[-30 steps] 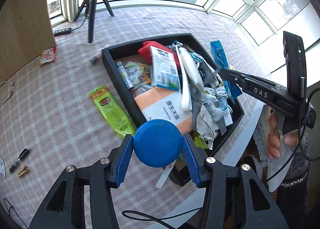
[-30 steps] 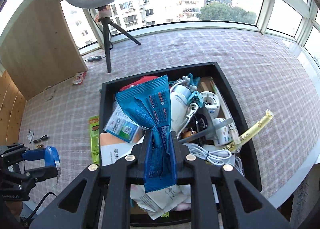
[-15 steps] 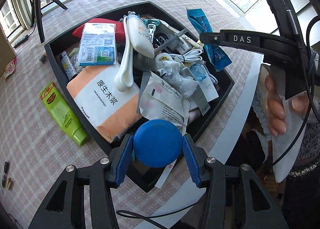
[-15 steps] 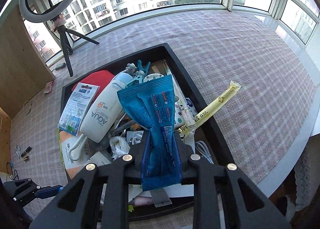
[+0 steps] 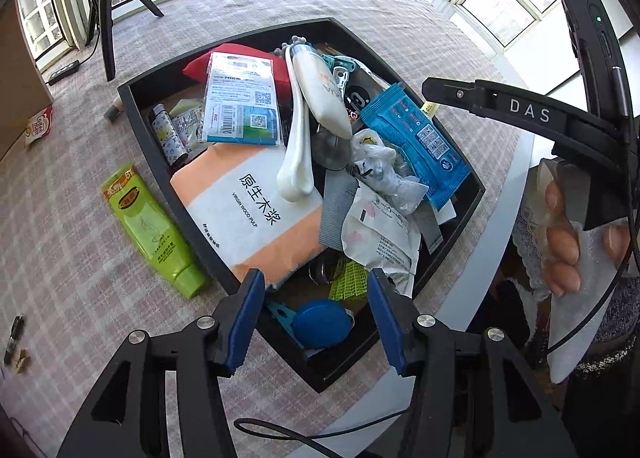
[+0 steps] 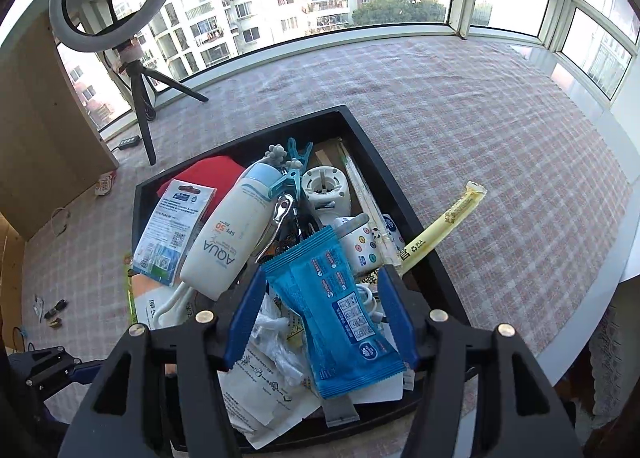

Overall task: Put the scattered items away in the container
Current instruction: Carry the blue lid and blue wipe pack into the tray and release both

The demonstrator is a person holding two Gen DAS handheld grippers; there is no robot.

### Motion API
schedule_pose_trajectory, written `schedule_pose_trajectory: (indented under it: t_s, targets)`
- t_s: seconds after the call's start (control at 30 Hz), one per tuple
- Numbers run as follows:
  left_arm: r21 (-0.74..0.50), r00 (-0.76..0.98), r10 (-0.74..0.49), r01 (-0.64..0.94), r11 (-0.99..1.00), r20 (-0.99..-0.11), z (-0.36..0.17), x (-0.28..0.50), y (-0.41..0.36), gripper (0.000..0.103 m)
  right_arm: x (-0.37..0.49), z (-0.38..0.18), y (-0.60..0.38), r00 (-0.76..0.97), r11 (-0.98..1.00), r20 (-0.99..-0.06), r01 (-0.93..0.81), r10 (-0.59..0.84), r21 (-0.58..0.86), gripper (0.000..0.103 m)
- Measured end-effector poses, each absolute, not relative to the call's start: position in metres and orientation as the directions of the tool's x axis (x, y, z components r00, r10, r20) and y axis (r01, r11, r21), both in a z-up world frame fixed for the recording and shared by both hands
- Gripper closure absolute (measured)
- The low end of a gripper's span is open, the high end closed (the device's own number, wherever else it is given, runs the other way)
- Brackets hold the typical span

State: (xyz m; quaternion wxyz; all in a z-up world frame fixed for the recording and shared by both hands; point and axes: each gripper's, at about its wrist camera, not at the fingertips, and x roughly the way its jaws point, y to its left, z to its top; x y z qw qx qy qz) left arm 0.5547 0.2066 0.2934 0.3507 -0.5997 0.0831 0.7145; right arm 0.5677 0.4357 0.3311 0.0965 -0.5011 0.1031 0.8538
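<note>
Your left gripper [image 5: 316, 314] stands wide open and holds nothing; the blue round tape measure [image 5: 320, 323] lies below it in the near corner of the black tray [image 5: 460, 214], loose between the spread fingers. Your right gripper [image 6: 322, 318] is spread just as wide, and the blue wet-wipe packet [image 6: 340, 314] rests on top of the heap in the tray, free of both fingers.

The packet is your first worry. It sits high on crumpled white wrappers [image 5: 384, 178] near the tray's right wall, so if you draw the right gripper back low, a finger could catch its edge and drag it over the rim. Lift clear before you move sideways.

The tray is heaped. The sunscreen tube [image 6: 228, 242] lies slanted across other things in the tray's middle and could roll if the pile is nudged. The yellow straw sleeve [image 6: 440, 230] already pokes out over the right wall and looks ready to tip off.

Outside the tray's left wall, the green tube [image 5: 150, 234] lies just beside it on the checked cloth [image 5: 60, 218]; a low approach there may knock the tray. A red-and-white sachet [image 5: 38, 130] and a small black marker [image 5: 14, 334] lie well apart, farther left.
</note>
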Motion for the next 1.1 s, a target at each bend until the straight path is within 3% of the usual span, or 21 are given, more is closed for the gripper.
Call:
schedule_pose_trajectory:
  t_s: [0.53,1.1]
  targets:
    - [-0.291,-0.113,0.384,-0.471,-0.833,-0.917,0.293,0.525,0.129,0.053,0.546,0.349,0.378,-0.522,-0.989,-0.853,-0.130,0.005,0.074,0.046]
    - [-0.241,-0.235,0.258,-0.098,-0.965,-0.937,0.271,0.498,-0.053,0.053,0.491,0.362,0.261,-0.536,-0.978,-0.823,0.172,-0.190,0.114,0.046]
